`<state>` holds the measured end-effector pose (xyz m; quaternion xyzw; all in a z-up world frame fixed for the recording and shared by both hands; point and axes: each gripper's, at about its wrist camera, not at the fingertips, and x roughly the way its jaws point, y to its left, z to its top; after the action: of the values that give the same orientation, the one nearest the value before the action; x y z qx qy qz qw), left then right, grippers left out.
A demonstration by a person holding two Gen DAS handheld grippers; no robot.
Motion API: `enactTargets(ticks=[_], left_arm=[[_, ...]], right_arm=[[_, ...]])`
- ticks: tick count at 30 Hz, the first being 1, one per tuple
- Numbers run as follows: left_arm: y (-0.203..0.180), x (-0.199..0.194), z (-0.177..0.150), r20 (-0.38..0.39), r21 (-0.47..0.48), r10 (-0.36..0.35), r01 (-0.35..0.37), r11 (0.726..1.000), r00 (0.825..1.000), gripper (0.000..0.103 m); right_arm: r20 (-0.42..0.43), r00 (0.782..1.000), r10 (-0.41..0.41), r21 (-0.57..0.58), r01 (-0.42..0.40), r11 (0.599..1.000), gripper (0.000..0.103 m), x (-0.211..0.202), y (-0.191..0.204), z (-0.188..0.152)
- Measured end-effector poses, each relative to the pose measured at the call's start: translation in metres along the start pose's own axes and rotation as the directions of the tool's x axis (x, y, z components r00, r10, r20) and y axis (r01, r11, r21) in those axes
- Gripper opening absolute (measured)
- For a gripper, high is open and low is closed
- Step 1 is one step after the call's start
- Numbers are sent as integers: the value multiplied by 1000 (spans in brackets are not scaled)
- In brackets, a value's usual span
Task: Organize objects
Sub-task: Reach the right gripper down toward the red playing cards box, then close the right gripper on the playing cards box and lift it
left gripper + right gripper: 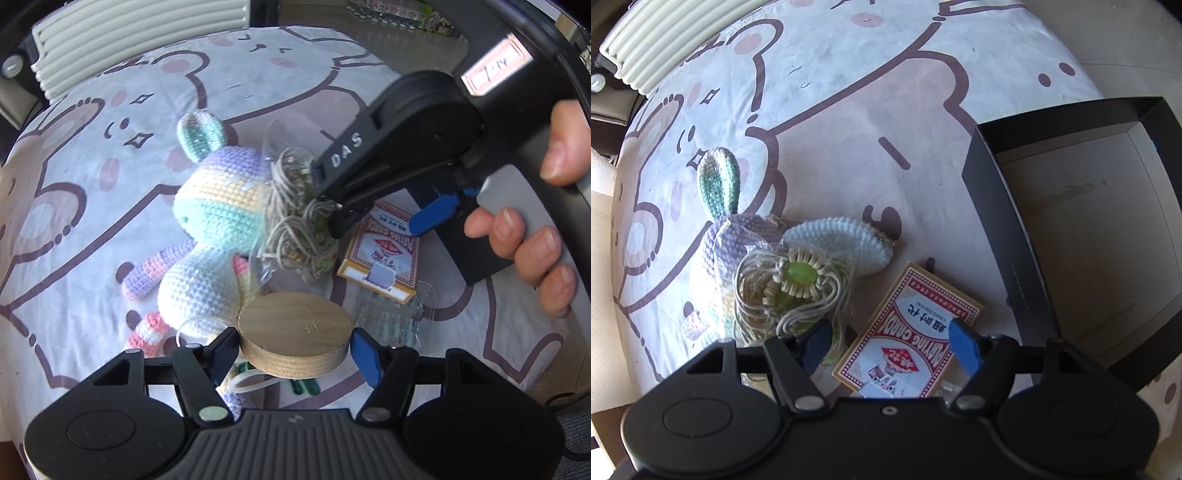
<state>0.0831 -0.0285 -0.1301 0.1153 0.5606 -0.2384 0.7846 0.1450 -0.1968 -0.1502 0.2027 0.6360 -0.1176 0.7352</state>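
My left gripper point(293, 345) is shut on a round wooden disc point(293, 332) and holds it above the bed. Beyond it lie a pastel crochet bunny point(207, 229), a bagged knotted cord ornament point(295, 229) and a red playing card box point(384, 251). My right gripper point(380, 214) hovers open over the ornament and the cards. In the right wrist view my right gripper point(890, 341) is open and empty just above the card box point(908, 347), with the ornament point(790, 291) and bunny point(738, 236) to its left.
An open black box point(997, 229) with a pale empty inside stands on the right. A cartoon bear sheet point(849, 110) covers the bed. A white slatted headboard point(140, 40) is at the far left. A small clear packet point(391, 317) lies near the cards.
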Motion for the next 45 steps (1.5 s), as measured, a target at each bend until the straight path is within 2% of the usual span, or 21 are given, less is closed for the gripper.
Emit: enactTargets(ticks=[7, 11, 13, 17, 20, 23, 26, 29, 32, 33, 35, 37, 40, 45], left_arm=[[17, -2, -8, -36, -62, 1, -3, 998, 999, 65], [18, -1, -11, -50, -70, 5, -8, 997, 999, 64], [20, 0, -10, -55, -80, 1, -5, 997, 999, 63], [21, 8, -10, -85, -97, -6, -2, 995, 996, 63], [17, 12, -11, -102, -71, 12, -19, 997, 995, 63], [19, 9, -10, -93, -88, 7, -15, 996, 996, 64], [19, 4, -10, -80, -90, 15, -23, 996, 997, 66], [19, -3, -10, -52, -88, 26, -30, 996, 998, 69], [20, -12, -9, -14, -103, 30, -32, 994, 999, 71], [20, -14, -9, -1, -102, 42, -42, 994, 999, 71], [18, -17, -9, 26, -82, 65, -63, 995, 998, 72], [16, -18, -7, 40, -53, 66, -64, 997, 997, 73], [8, -19, -7, 62, 12, 58, -59, 998, 996, 73], [0, -18, -7, 76, 66, 29, -34, 997, 997, 73]], right_arm=[[13, 997, -73, -84, 74, 994, 72, 4, 12, -3], [52, 989, -142, -174, 149, 974, 76, 11, 24, -7], [59, 987, -151, -200, 160, 967, 76, 13, 26, -7], [75, 987, -141, -283, 157, 946, 65, 10, 29, -11], [90, 986, -143, -386, 167, 907, 57, 9, 39, -22], [90, 986, -139, -469, 165, 868, 55, 9, 46, -31], [69, 991, -114, -488, 133, 863, 53, 6, 44, -33], [41, 996, -82, -443, 92, 892, 47, -1, 39, -32], [16, 1000, 1, -293, 4, 956, 47, -16, 24, -26], [21, 1000, 23, -244, -17, 970, 48, -20, 18, -24], [22, 998, 64, -119, -61, 991, 57, -27, 4, -21], [1, 996, 88, 2, -88, 996, 61, -24, -9, -21], [-48, 996, 79, 104, -73, 992, 62, -14, -17, -23], [-39, 999, 14, 109, -10, 994, 67, -5, -7, -26]])
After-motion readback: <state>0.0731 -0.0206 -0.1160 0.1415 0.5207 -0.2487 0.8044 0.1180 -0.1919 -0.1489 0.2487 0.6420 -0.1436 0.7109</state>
